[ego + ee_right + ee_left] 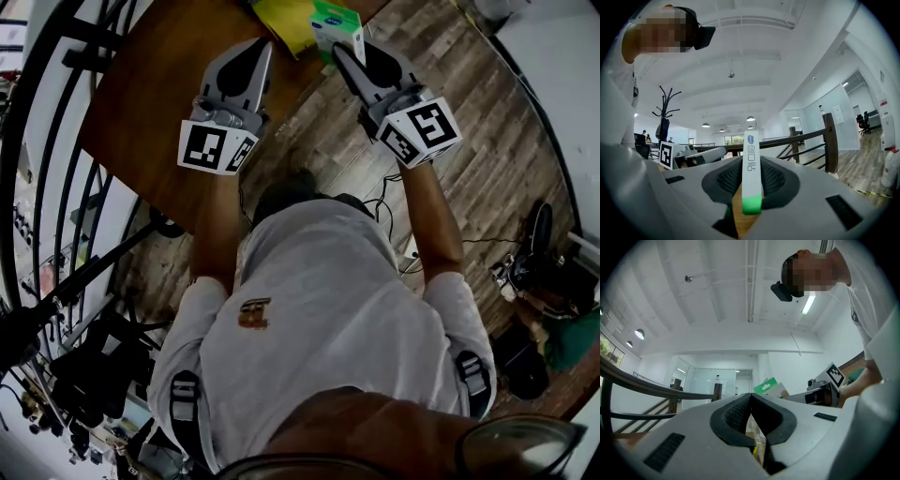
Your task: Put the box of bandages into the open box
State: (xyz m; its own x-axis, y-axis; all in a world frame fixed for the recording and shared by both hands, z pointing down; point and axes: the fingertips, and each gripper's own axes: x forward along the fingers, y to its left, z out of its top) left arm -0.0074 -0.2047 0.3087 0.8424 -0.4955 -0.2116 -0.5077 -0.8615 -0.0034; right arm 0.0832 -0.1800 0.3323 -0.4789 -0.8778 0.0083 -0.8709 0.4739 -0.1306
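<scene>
Head view, from above the person's shoulders: the left gripper (261,49) reaches over a brown table (159,103), its jaws drawn together. The right gripper (349,47) holds the green and white box of bandages (333,21) beyond the table's corner, just beside a yellow item (281,21); the frame's top edge cuts both off (whether the yellow item is the open box cannot be told). Left gripper view: the dark pads meet at their tips with nothing between them, and the bandage box shows small and far, partly behind them. Right gripper view: the jaws clamp the box edge-on, a narrow white strip with a green lower end; its print is too small to read.
</scene>
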